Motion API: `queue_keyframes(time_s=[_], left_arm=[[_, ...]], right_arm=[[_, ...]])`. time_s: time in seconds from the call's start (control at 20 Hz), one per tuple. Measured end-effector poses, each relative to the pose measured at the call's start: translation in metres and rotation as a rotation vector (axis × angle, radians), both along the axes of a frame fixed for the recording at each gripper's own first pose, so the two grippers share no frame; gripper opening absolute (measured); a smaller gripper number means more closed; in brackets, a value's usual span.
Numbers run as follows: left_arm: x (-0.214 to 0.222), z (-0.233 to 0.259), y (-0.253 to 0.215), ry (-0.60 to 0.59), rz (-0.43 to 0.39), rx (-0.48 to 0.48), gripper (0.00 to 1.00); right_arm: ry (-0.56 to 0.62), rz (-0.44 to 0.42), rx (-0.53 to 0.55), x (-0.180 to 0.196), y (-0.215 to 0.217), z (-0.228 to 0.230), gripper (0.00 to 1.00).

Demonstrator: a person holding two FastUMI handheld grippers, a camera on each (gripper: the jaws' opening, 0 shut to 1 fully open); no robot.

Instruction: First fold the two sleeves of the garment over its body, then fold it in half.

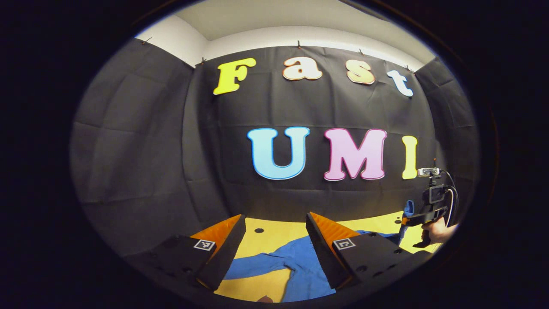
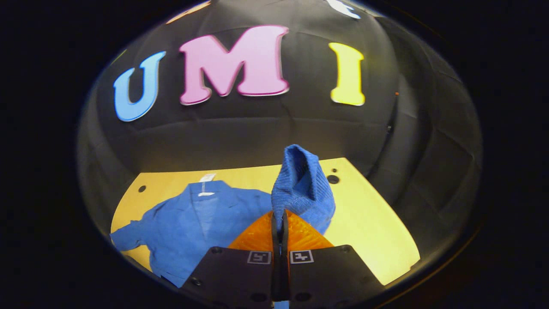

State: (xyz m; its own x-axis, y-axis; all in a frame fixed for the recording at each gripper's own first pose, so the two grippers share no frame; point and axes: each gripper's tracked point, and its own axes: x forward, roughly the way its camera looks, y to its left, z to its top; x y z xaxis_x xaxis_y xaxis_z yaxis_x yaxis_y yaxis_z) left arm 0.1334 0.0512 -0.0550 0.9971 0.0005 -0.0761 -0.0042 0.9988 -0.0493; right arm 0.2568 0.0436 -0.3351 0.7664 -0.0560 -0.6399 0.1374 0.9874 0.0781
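A blue garment (image 2: pixel 193 223) lies spread on the yellow table (image 2: pixel 369 214), collar toward the far wall, one sleeve stretched out to the left. My right gripper (image 2: pixel 279 216) is shut on the other sleeve's ribbed cuff (image 2: pixel 302 184), which stands lifted above the table in the right gripper view. In the left gripper view my left gripper (image 1: pixel 274 238) hovers open above the garment (image 1: pixel 300 266), with a sleeve (image 1: pixel 253 262) running left beneath its fingers. The right gripper (image 1: pixel 407 221), held by a hand (image 1: pixel 441 231), shows far right with blue cloth hanging from it.
The table (image 1: pixel 274 234) has small round holes, one near the back (image 1: pixel 259 230) and others at its far corners (image 2: pixel 332 179). The black cloth wall (image 2: pixel 257 137) closes the booth right behind the table. A white tag (image 2: pixel 207 177) lies at the garment's collar.
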Motion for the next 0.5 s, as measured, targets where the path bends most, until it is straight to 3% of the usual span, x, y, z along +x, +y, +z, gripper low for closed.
queue_keyframes(time_s=[0.25, 0.5], left_arm=[[-0.02, -0.031, 0.052, 0.066, 0.126, -0.004, 0.82], [-0.047, -0.047, 0.093, 0.113, 0.263, 0.001, 0.82]], right_arm=[[0.016, 0.203, 0.043, 0.04, 0.141, -0.014, 0.02], [0.084, 0.433, 0.078, 0.033, 0.266, -0.066, 0.02]])
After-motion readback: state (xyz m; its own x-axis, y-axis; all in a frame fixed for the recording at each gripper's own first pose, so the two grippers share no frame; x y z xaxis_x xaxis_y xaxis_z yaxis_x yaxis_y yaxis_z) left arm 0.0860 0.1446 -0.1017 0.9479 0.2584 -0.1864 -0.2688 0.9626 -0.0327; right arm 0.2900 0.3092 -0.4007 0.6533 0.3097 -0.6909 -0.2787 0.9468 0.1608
